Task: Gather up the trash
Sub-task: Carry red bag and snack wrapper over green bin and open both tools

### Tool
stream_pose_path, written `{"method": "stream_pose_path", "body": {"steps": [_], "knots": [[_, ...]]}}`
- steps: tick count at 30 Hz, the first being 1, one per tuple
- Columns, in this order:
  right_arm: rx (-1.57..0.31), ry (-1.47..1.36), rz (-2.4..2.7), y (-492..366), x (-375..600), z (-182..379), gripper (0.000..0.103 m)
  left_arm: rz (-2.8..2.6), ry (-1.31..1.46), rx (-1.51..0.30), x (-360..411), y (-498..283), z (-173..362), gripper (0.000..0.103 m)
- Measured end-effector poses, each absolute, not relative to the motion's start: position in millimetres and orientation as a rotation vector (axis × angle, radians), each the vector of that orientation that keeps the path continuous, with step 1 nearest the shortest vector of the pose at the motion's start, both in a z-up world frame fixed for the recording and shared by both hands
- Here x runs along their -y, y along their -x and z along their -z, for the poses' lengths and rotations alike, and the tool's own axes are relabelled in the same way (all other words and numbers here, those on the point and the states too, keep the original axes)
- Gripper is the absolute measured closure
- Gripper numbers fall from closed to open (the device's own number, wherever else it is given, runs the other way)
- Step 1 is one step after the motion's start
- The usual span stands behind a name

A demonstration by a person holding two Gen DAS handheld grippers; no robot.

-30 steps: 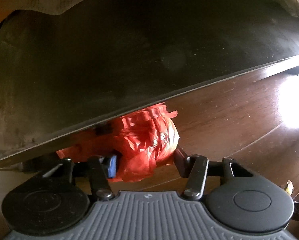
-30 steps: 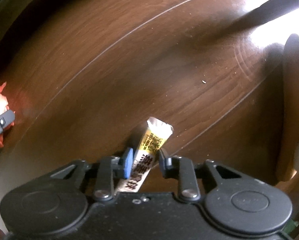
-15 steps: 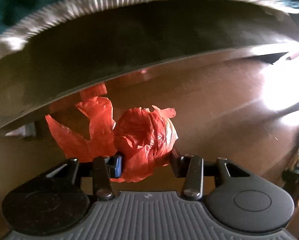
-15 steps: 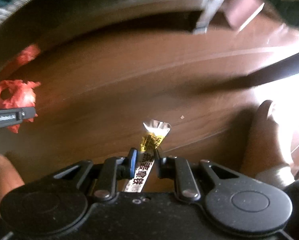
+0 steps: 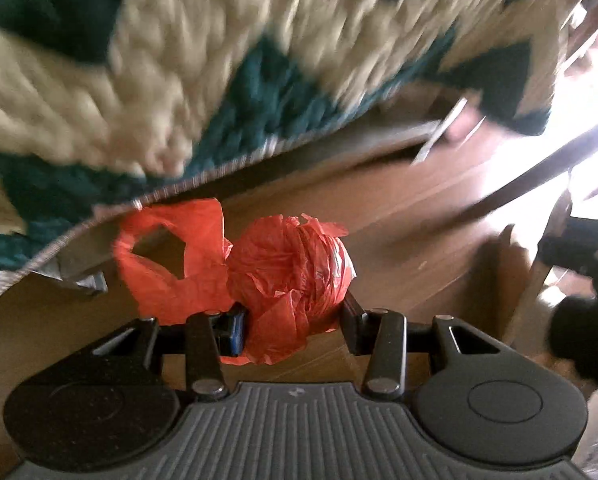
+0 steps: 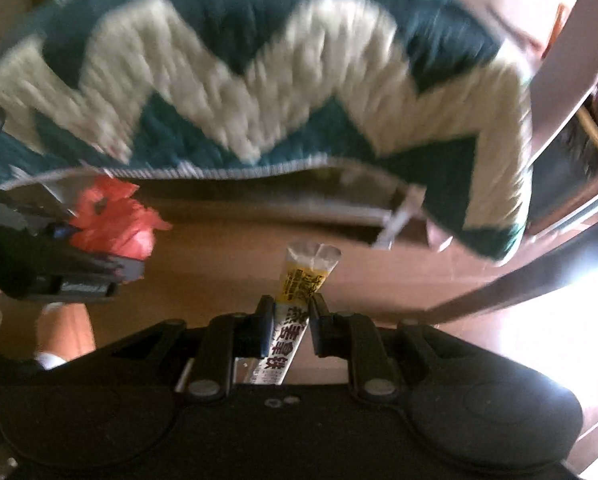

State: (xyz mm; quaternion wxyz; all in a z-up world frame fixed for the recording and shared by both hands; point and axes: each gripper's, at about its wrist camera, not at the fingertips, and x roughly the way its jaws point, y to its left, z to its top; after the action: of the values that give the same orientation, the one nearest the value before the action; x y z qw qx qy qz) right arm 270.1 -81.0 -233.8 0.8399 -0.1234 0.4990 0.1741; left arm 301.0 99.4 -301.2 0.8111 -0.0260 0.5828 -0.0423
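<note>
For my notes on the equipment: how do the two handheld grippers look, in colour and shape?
The left gripper has a grey ribbed body, two round black discs, black linkage bars with silver pivots, and a blue pad on one finger. The right gripper is shaped the same, but its body is smooth and black.

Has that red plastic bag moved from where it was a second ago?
Yes. The red plastic bag, pinched in the left gripper, has come up off the wooden floor, out from under the dark furniture edge.

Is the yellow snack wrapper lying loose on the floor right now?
No, the right gripper is shut on the yellow snack wrapper, above the floor.
</note>
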Motion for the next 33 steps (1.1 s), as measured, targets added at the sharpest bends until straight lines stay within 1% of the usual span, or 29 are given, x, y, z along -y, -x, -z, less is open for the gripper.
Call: {"method": "stream_pose_path", "body": {"steps": [7, 15, 18, 26, 33], "knots": [[-0.866, 0.225, -0.399, -238, 127, 136, 0.086, 0.109, 0.112, -1.066, -76, -268, 195, 0.059], [-0.669, 0.202, -0.414, -199, 176, 33, 0.086, 0.162, 0.101, -0.932, -41, -237, 89, 0.059], [-0.614, 0.174, -0.406, -193, 198, -7, 0.086, 0.195, 0.077, -0.871, -19, -231, 55, 0.059], [-0.475, 0.140, -0.331, -182, 266, -101, 0.086, 0.298, -0.006, -0.675, 55, -226, -62, 0.059], [-0.285, 0.124, -0.206, -176, 330, -184, 0.086, 0.439, 0.044, -0.565, 115, -244, -160, 0.059]]}}
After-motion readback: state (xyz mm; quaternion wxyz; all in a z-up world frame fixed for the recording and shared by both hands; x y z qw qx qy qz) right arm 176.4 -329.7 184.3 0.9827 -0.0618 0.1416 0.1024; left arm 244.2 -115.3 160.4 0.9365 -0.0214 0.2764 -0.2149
